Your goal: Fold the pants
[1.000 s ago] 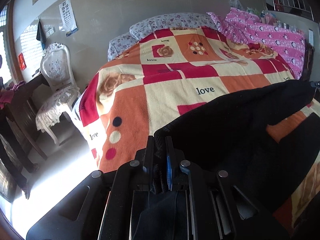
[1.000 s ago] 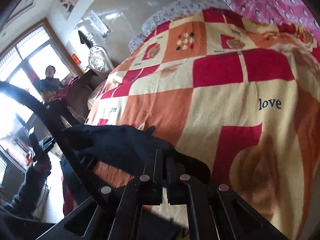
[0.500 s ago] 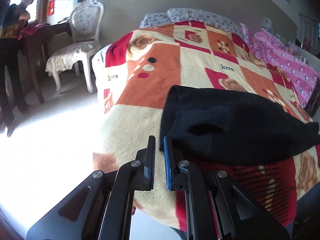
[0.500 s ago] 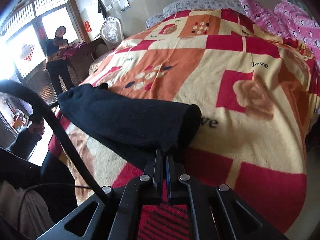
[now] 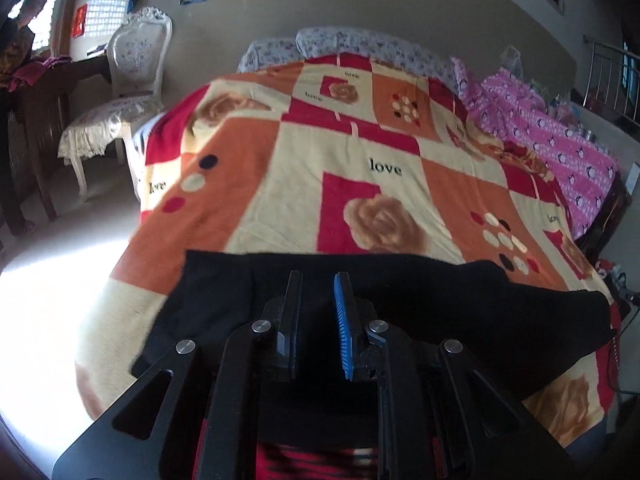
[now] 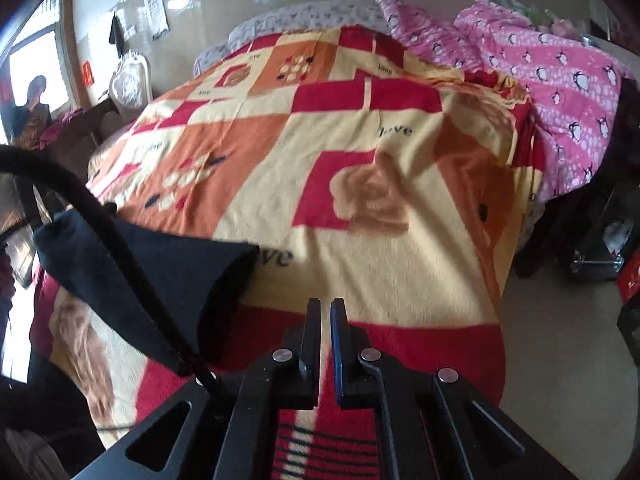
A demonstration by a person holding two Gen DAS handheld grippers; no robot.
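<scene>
The black pants (image 5: 440, 312) lie folded across the near edge of the bed. In the left wrist view my left gripper (image 5: 318, 280) is open and empty, hovering over the pants' near middle. In the right wrist view the pants (image 6: 160, 272) lie to the left. My right gripper (image 6: 325, 308) is nearly closed with a thin gap, empty, over the bare blanket to the right of the pants' end.
The bed carries an orange, red and cream blanket (image 5: 360, 152). A pink quilt (image 6: 560, 72) is heaped at the far right. A white chair (image 5: 120, 92) and a person (image 5: 20, 52) stand at the left. A black cable (image 6: 100, 224) crosses the right wrist view.
Both grippers have let go of the pants, which now lie on the bed. The left gripper has opened wider and moved over the pants; the right has drawn to the right of them.
</scene>
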